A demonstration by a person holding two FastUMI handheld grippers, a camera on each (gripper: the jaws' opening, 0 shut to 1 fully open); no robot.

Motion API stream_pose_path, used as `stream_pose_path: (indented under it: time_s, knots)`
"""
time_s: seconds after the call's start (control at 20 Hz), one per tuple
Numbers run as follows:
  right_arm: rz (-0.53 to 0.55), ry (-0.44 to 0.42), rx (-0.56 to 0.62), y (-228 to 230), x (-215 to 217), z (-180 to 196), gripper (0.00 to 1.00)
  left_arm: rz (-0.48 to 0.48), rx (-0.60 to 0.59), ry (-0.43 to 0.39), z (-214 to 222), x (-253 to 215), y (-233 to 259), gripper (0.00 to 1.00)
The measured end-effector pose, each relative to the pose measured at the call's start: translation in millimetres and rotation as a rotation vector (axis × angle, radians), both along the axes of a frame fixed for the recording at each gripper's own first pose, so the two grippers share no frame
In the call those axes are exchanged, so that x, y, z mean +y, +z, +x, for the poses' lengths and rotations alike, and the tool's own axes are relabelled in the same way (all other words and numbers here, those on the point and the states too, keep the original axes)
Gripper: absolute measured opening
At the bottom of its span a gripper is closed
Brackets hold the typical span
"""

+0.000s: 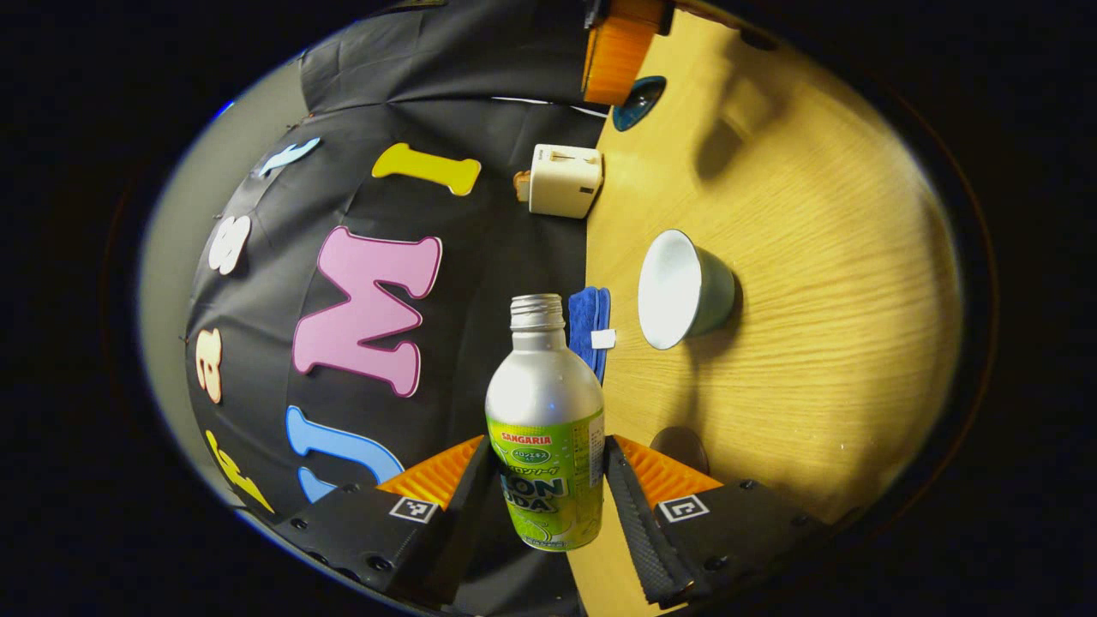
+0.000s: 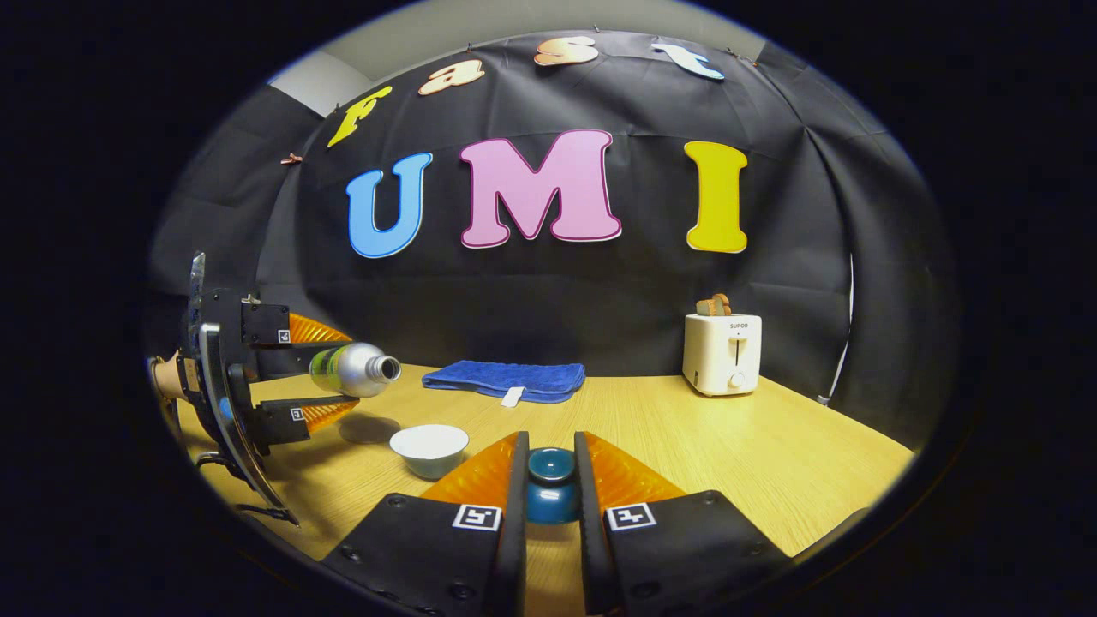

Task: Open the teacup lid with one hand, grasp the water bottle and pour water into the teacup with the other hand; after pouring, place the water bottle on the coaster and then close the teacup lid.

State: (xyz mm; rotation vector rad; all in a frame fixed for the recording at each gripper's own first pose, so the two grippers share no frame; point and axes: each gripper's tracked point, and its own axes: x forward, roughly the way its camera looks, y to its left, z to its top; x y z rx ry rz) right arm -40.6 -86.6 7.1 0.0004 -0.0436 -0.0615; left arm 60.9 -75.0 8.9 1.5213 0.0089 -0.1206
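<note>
Bottle [image 1: 546,428] base hidden between left hand-held gripper [image 1: 546,480] fingers; right hand-held gripper [image 2: 550,493] clamping lid [image 2: 550,484].

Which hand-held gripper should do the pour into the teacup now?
Left. The left hand-held gripper already clamps the water bottle, tipped sideways, mouth near the open teacup. The right hand-held gripper is occupied holding the lid.

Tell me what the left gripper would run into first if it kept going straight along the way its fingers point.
Likely nothing close. The left gripper holds the water bottle sideways above the table, its mouth pointing over the blue towel. The teacup sits below that line. Farther along stands the toaster, though depth is unclear.
</note>
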Motion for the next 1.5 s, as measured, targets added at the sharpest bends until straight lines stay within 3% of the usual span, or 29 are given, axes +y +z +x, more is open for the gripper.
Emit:
stream_pose_path:
  time_s: [0.8, 1.5]
  knots:
    - [0.0, 0.009, 0.001, 0, 2, 0, 0.3, 0.399, 0.012, -0.007, 19, 9, 10, 0.78]
    - [0.0, 0.012, 0.001, 0, 2, 0, 0.3, 0.614, -0.021, -0.023, 24, 8, 26, 0.78]
